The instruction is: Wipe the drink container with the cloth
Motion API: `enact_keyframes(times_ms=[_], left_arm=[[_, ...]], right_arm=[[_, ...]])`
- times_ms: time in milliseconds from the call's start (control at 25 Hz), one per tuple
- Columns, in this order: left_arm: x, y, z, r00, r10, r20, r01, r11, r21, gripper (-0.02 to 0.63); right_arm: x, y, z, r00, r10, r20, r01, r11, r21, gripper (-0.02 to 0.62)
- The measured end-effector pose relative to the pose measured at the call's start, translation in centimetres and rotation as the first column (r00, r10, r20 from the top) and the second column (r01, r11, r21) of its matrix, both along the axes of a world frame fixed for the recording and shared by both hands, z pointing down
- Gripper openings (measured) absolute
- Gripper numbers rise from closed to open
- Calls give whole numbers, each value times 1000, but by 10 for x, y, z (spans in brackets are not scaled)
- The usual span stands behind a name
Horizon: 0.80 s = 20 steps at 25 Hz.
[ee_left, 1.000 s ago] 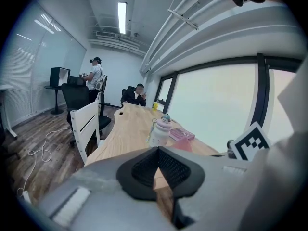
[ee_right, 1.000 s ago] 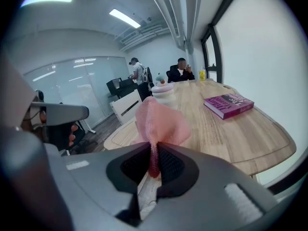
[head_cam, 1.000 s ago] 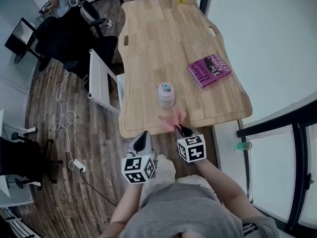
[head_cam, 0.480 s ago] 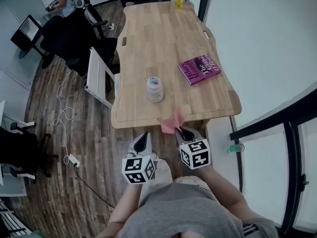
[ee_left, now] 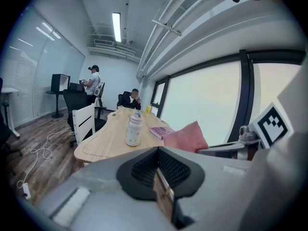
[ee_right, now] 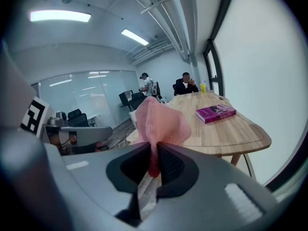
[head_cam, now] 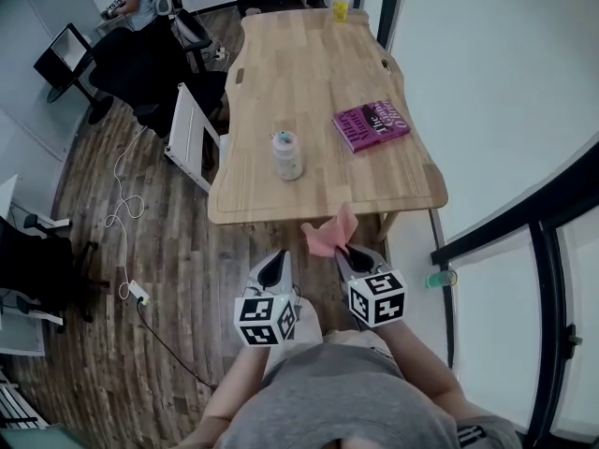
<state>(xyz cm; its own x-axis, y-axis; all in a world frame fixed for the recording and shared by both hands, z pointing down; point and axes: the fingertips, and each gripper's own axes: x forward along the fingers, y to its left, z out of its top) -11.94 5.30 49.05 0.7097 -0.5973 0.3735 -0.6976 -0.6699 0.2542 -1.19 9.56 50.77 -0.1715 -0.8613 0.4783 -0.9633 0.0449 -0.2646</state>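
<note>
Bottle (head_cam: pixel 287 154) stands upright on the wooden table (head_cam: pixel 309 64), toward its near end. Both forearms reach forward from the body, side by side, just short of the table's edge. The right gripper (head_cam: pixel 344 249) is clamped on the pink cloth (head_cam: pixel 329 235). The left gripper (head_cam: pixel 276 265) has its jaws together, empty.

The room is being lit evenly by ceiling strips (ee_right: pixel 60 16) and bright windows (ee_left: pixel 202 100). Edges are being bent and darkened in the wide-angle gripper views, where the foreground is being rendered soft.
</note>
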Motion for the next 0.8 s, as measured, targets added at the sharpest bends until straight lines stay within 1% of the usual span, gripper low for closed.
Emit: enact_keyframes(times_ms=[160, 400, 800], left_arm=[[-2, 21, 2, 1000, -8, -3, 8, 1000, -2, 0], [-3, 44, 3, 1000, -11, -3, 11, 1000, -2, 0], [0, 55, 1, 1000, -5, -7, 5, 1000, 6, 0]], right_arm=[[-1, 21, -5, 1000, -4, 14, 4, 1000, 11, 34], [-1, 44, -10, 1000, -21, 5, 21, 999, 26, 34], [-1, 56, -13, 1000, -23, 11, 23, 999, 45, 32]])
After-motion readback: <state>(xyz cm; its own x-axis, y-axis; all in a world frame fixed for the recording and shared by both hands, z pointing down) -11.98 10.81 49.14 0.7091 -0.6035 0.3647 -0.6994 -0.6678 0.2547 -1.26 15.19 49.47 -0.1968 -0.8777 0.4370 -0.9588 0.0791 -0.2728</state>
